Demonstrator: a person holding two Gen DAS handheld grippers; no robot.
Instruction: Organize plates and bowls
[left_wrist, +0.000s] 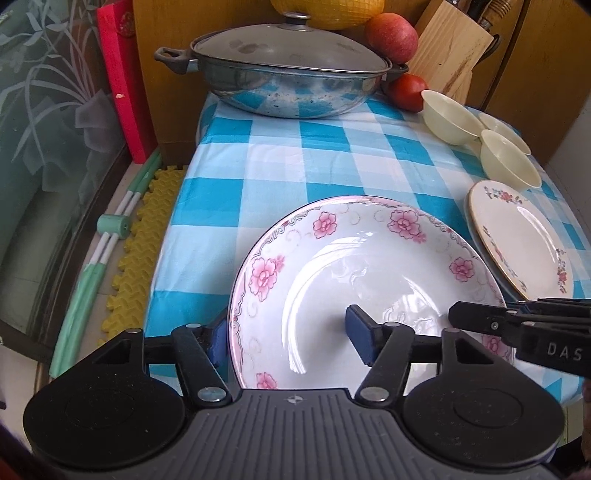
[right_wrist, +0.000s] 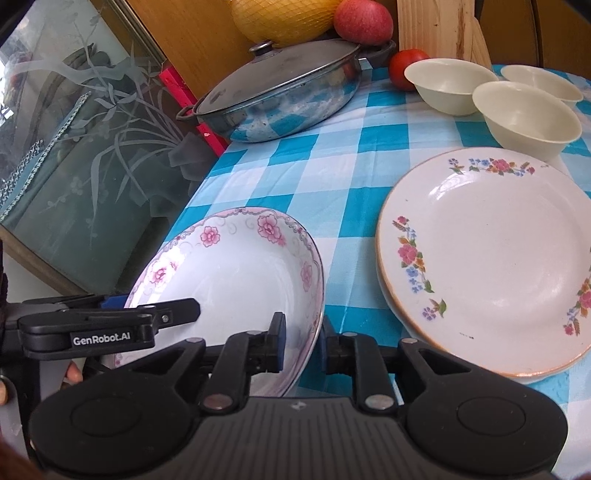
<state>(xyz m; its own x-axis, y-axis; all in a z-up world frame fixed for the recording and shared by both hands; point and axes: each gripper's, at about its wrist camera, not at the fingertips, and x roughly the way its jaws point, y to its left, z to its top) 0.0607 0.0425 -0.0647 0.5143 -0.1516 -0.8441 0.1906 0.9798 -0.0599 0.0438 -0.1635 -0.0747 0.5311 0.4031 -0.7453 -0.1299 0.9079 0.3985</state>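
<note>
A white deep plate with pink flowers (left_wrist: 362, 280) sits at the near edge of the checked table; it also shows in the right wrist view (right_wrist: 236, 273). My left gripper (left_wrist: 288, 339) is open, its fingers wide apart astride the plate's left rim, one outside and one inside. My right gripper (right_wrist: 303, 341) straddles the plate's right rim with a narrow gap, pads close to the rim; contact is unclear. A flat plate with coloured flowers (right_wrist: 491, 258) lies to the right on another plate. Three cream bowls (right_wrist: 524, 110) stand behind it.
A lidded steel pan (left_wrist: 288, 77) stands at the back of the blue checked tablecloth (left_wrist: 332, 162). An apple (left_wrist: 391, 35), a tomato (left_wrist: 408, 90) and a wooden knife block (left_wrist: 454, 51) are at the back right. A glass cabinet (right_wrist: 74, 147) stands to the left.
</note>
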